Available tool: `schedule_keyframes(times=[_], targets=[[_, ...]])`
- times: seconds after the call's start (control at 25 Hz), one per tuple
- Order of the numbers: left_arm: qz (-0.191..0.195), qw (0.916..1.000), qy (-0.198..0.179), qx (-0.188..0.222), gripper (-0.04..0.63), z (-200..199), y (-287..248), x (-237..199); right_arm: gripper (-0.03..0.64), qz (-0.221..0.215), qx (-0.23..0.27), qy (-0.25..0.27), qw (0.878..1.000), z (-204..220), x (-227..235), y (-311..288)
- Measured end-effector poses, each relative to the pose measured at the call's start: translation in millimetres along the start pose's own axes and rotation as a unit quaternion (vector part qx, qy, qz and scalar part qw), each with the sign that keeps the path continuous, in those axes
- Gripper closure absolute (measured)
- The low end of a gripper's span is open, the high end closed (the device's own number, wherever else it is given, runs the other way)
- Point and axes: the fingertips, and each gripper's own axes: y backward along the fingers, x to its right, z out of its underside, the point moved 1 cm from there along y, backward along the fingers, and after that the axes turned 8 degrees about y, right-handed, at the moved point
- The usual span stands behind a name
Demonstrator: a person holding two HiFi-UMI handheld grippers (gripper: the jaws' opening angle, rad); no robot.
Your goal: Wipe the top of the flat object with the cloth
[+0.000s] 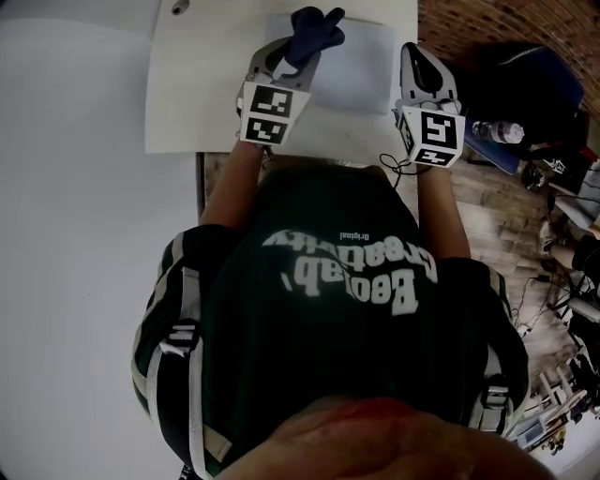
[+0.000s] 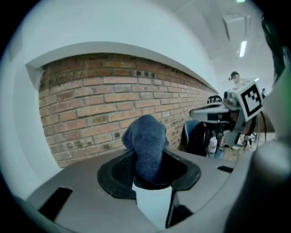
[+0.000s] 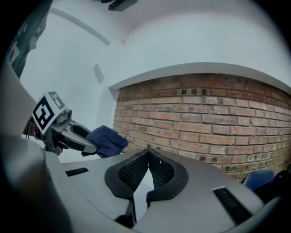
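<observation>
2 hand-held grippers [image 1: 292,58] [image 1: 415,52], 1 blue cloth [image 1: 315,28], 1 flat white object [image 1: 361,77]

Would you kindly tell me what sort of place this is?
Probably an indoor lab or workshop: a bare brick wall, a plain white table that the person works at, and cluttered gear on the floor to the right.

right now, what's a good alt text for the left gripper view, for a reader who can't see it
The left gripper is shut on a dark blue cloth, which bunches up above its black pads. Behind it runs a brick wall with plain white wall above.
</observation>
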Motion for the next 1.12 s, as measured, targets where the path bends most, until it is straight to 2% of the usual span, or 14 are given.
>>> schedule_keyframes(times=[0.2, 0.48, 0.64, 1.12], targets=[[-0.003, 0.997, -0.024, 0.073, 0.442, -56, 11, 8, 0.621, 0.014, 0.018, -0.013, 1.0, -17, 7, 4], [-0.034, 0.9843, -0.045, 0.167, 0.442, -99, 33, 8, 0.621, 0.009, 0.045, -0.004, 0.999, -42, 3, 7], [-0.034, 0.9823, -0.047, 0.178, 0.442, -105, 36, 8, 0.621, 0.005, 0.049, -0.002, 0.999, -46, -1, 6], [-0.031, 0.9839, -0.037, 0.172, 0.442, -99, 38, 4, 0.621, -0.006, 0.047, -0.001, 0.999, -46, -11, 1]])
